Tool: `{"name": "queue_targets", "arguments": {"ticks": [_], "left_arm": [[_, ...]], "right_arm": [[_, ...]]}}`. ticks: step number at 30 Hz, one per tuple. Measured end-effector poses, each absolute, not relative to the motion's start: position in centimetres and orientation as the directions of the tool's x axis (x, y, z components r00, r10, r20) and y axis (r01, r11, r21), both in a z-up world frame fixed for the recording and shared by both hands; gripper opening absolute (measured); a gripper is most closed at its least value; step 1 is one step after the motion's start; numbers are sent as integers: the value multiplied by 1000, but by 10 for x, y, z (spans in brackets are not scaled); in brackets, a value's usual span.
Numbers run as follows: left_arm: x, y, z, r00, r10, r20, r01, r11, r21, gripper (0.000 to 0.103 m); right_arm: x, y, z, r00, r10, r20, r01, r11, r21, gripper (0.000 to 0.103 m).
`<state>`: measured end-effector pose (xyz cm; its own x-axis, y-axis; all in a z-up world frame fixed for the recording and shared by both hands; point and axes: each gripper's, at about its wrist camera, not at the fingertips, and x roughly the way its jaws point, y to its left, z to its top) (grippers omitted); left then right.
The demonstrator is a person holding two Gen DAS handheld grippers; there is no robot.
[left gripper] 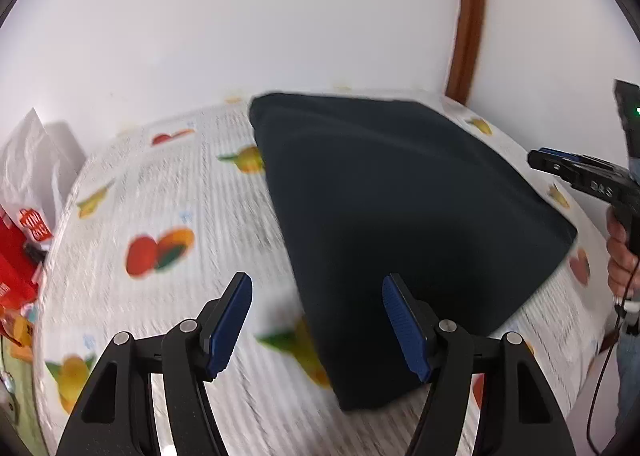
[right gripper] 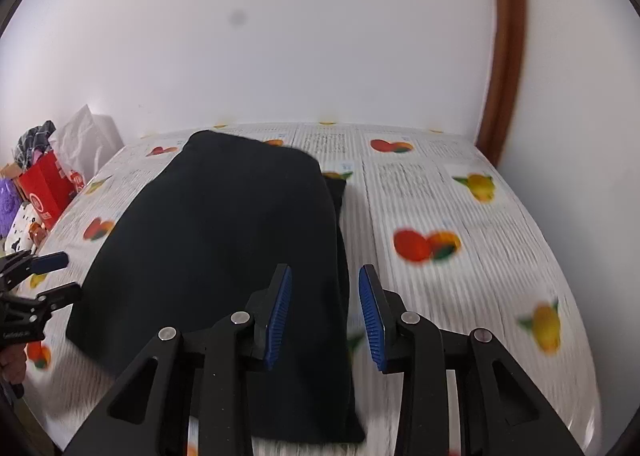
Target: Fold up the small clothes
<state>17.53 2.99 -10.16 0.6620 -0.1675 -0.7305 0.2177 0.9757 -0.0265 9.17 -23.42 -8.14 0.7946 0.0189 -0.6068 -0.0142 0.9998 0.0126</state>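
Left wrist view: dark garment (left gripper: 400, 223) lying folded and flat on the fruit-print bench (left gripper: 168, 191), to the right of centre. Left tongs (left gripper: 316, 320) released, blue pads well apart, nothing between them, hanging above the garment's near left edge. Right tongs (left gripper: 538, 159) reaching in from the far right edge, state impossible to tell from here. Probably light, soft and limp, apt to sag and slide on the smooth cover; best pinched at a corner or along a folded edge, through all layers. Red bag (left gripper: 20, 252) at the left edge, contents unclear. Right wrist view: same garment (right gripper: 224, 240) spread left of centre, a second layer peeking out along its right side. Right tongs (right gripper: 325, 316) released, empty, over the near right edge. Red bag (right gripper: 46, 187) beside the bench, stuffed with dark clothing.
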Motion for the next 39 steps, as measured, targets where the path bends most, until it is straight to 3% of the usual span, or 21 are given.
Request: {"name": "queue_targets", "arguments": {"ticks": [13, 14, 15, 19, 21, 25, 30, 34, 36, 39], "left_arm": [[253, 17, -132, 571, -219, -791, 239, 966, -95, 66], [255, 16, -134, 569, -219, -793, 238, 967, -97, 67], [256, 16, -136, 564, -220, -796, 237, 966, -99, 67], [255, 18, -137, 548, -247, -799, 246, 961, -128, 67], [256, 18, -138, 546, -249, -800, 246, 960, -130, 67], [255, 20, -136, 543, -250, -802, 250, 959, -130, 67], [243, 29, -130, 549, -267, -792, 261, 955, -142, 67], [241, 26, -133, 554, -258, -792, 265, 956, -126, 67], [242, 27, -134, 548, -263, -794, 257, 956, -140, 67], [242, 30, -134, 547, -272, -792, 251, 956, -155, 67]], "right_arm": [[271, -232, -101, 631, 220, -744, -40, 967, 252, 35], [282, -235, -106, 607, 243, -756, -16, 956, 294, 32], [286, -236, -108, 605, 267, -750, -23, 948, 318, 9], [266, -257, -81, 731, 299, -613, -116, 940, 321, 7], [269, -257, -90, 709, 282, -646, -93, 946, 311, 7], [273, -259, -94, 694, 241, -678, -50, 956, 289, 12], [264, -267, -90, 670, 270, -692, -60, 948, 312, 39], [284, -255, -102, 616, 293, -731, -46, 940, 338, 38], [294, -253, -102, 621, 299, -724, -52, 938, 343, 9], [290, -257, -90, 689, 320, -651, -96, 930, 355, 8]]}}
